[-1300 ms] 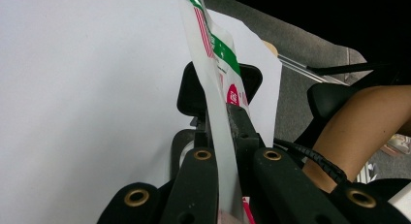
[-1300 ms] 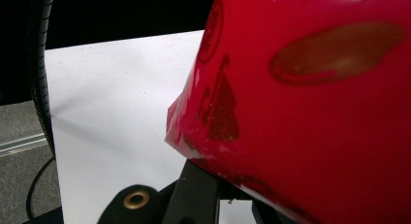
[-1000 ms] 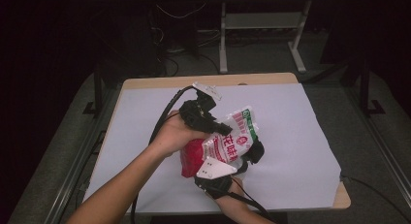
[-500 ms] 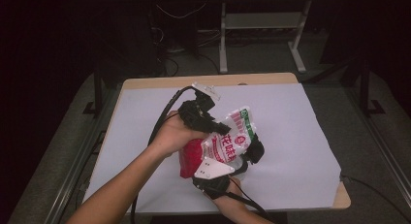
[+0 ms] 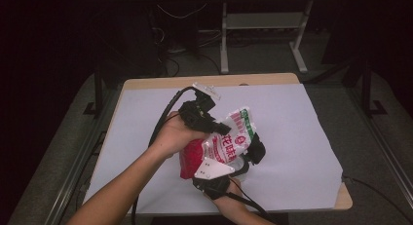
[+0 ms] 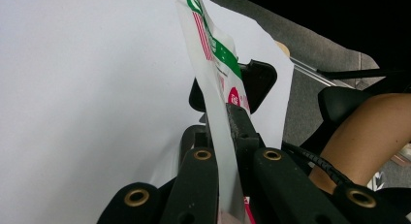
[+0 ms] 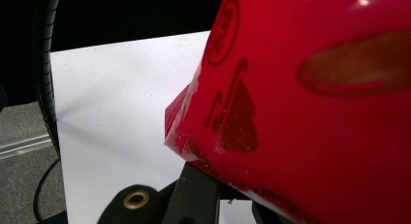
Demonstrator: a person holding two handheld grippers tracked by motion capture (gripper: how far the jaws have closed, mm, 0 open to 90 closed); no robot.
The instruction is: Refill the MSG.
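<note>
— Where's the bag?
— The snack bag (image 5: 221, 144) is lifted over the middle of the white tabletop (image 5: 302, 137). My left tongs (image 5: 225, 129) clamp its clear upper edge.
— And the other side?
— My right tongs (image 5: 246, 157), just below the left tongs, are closed on the bag's red end.

The left tongs (image 6: 228, 136) are closed on the thin edge of a plastic bag (image 6: 213, 83), which rises upright between the two jaws. The bag carries green and red print. The other tongs (image 6: 257, 78) sit just beyond it. The white table (image 6: 87, 88) lies underneath. A forearm (image 6: 363, 132) lies right of the tongs.
</note>
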